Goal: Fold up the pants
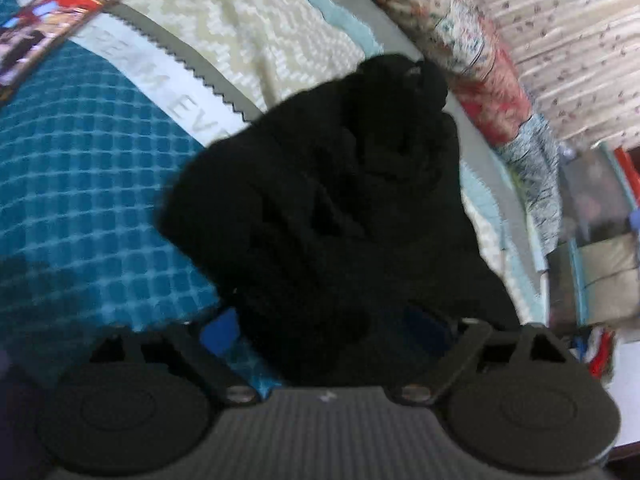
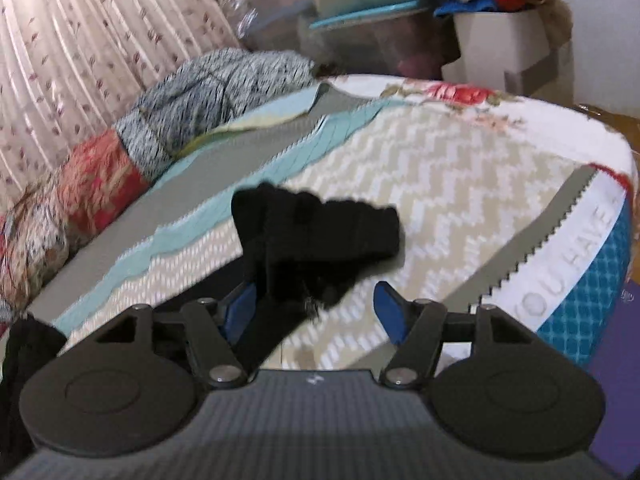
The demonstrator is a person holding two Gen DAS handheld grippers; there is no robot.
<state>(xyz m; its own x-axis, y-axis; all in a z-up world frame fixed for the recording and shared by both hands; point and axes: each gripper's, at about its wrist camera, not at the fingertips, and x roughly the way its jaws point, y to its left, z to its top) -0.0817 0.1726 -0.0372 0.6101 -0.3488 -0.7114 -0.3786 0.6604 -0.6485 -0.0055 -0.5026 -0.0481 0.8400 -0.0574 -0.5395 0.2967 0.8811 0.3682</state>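
Presently: black pants (image 1: 320,208) bunched on bed (image 2: 440,168) | left gripper (image 1: 332,332), right gripper (image 2: 316,312): jaws spread, pinching nothing | step: regrasp | next: pinch cloth edges.

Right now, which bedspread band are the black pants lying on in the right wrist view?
The cream zigzag-patterned band; the crumpled black pants sit on it, not on the grey strip or the blue checked band.

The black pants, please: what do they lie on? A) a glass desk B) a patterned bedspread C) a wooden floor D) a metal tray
B: the black pants lie bunched on the zigzag-patterned bedspread, with curtains behind.
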